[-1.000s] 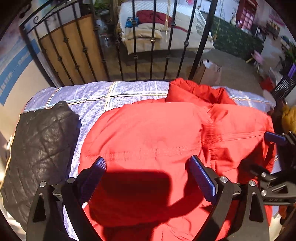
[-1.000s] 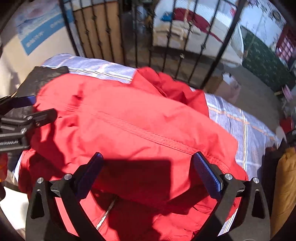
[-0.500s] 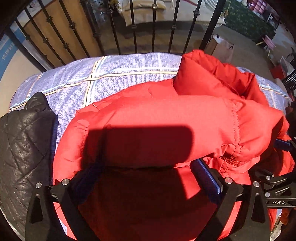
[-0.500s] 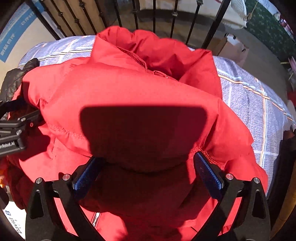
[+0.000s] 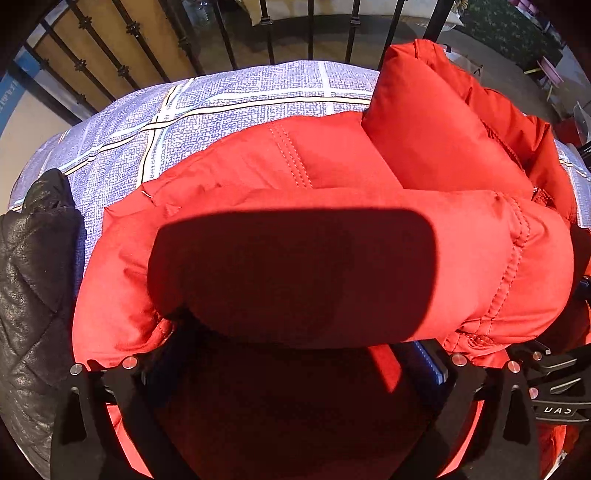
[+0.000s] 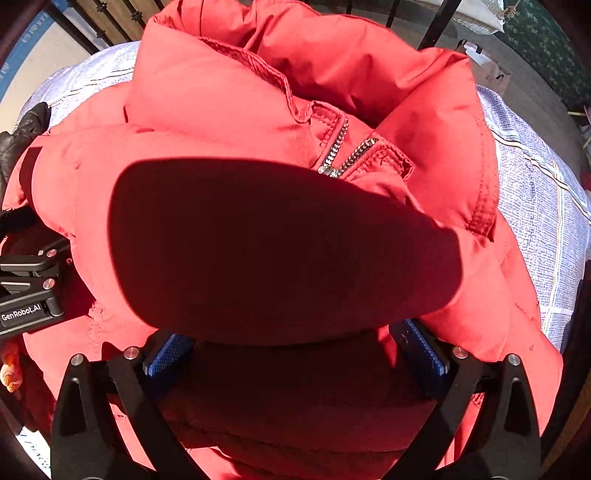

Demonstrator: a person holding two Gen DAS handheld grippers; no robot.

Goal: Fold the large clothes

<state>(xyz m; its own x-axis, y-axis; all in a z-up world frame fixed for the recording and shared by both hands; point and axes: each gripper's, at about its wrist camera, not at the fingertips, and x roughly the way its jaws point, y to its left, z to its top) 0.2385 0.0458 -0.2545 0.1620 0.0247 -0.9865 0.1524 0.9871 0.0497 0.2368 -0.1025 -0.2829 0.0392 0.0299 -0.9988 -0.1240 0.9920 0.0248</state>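
A puffy red jacket [image 5: 332,229] lies on a blue checked bed sheet [image 5: 229,99], its near part rolled over toward the collar. It fills the right wrist view [image 6: 258,110], with its zipper [image 6: 343,155] showing. My left gripper [image 5: 295,354] is wide open, pushed under the rolled fold; the fold hides its fingertips. My right gripper [image 6: 295,350] is also wide open under the fold, its blue pads [image 6: 424,354] partly visible. The left gripper body shows at the left edge of the right wrist view [image 6: 29,291].
A black quilted jacket [image 5: 33,295] lies on the sheet to the left of the red one. A black iron railing [image 5: 266,26] runs behind the bed. A cardboard box [image 6: 487,66] stands on the floor beyond the railing.
Both grippers have pushed forward and lifted the near part of the red jacket, rolling it over toward the collar. The fold now covers the fingertips.
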